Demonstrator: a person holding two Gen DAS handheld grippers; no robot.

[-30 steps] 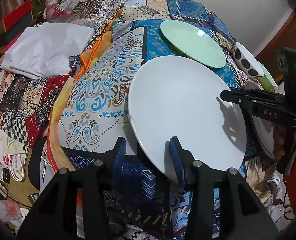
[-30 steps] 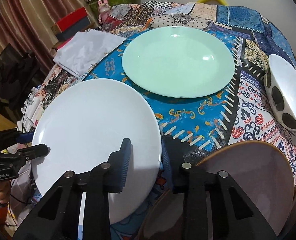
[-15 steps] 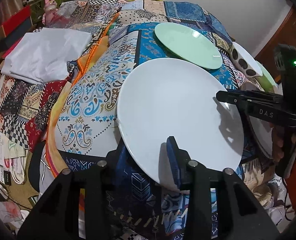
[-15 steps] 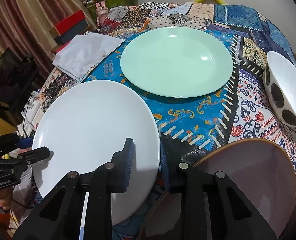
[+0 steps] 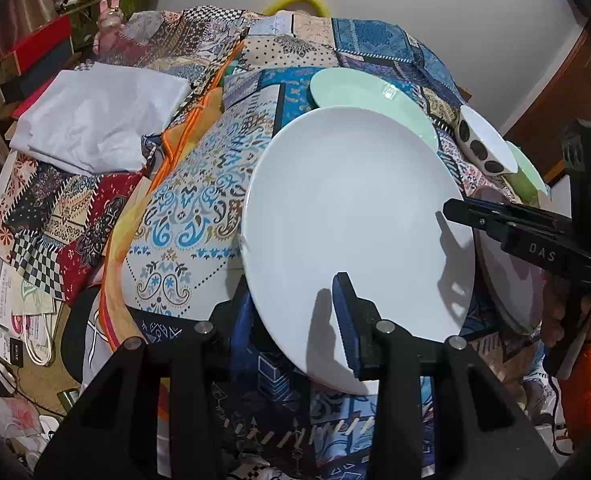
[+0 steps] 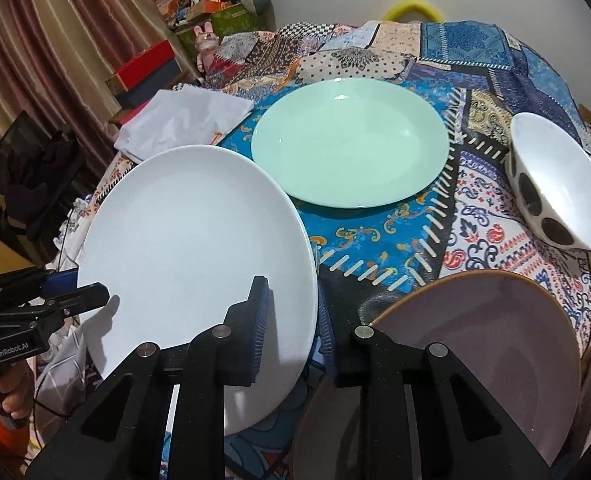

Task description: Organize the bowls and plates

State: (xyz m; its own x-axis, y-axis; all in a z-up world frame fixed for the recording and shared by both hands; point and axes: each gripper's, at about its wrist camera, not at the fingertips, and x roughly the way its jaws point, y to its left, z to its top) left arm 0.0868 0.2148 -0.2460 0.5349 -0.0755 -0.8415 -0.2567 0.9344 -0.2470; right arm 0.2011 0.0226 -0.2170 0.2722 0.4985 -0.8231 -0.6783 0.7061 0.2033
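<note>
A large white plate is held tilted above the patchwork tablecloth. My left gripper is shut on its near rim, one pad on top and one beneath. My right gripper is shut on the opposite rim of the same white plate. A mint green plate lies flat behind it and also shows in the left wrist view. A white bowl with black spots stands at the right. A mauve plate lies under my right gripper.
A folded white cloth lies at the left of the table. A green bowl sits behind the spotted bowl. Boxes and clutter fill the floor at the left. The table's edge drops away at the left.
The white plate has lifted off the cloth and moved toward the green plate, its far edge now overlapping it in the left wrist view. Both grippers stay clamped on its rim.
</note>
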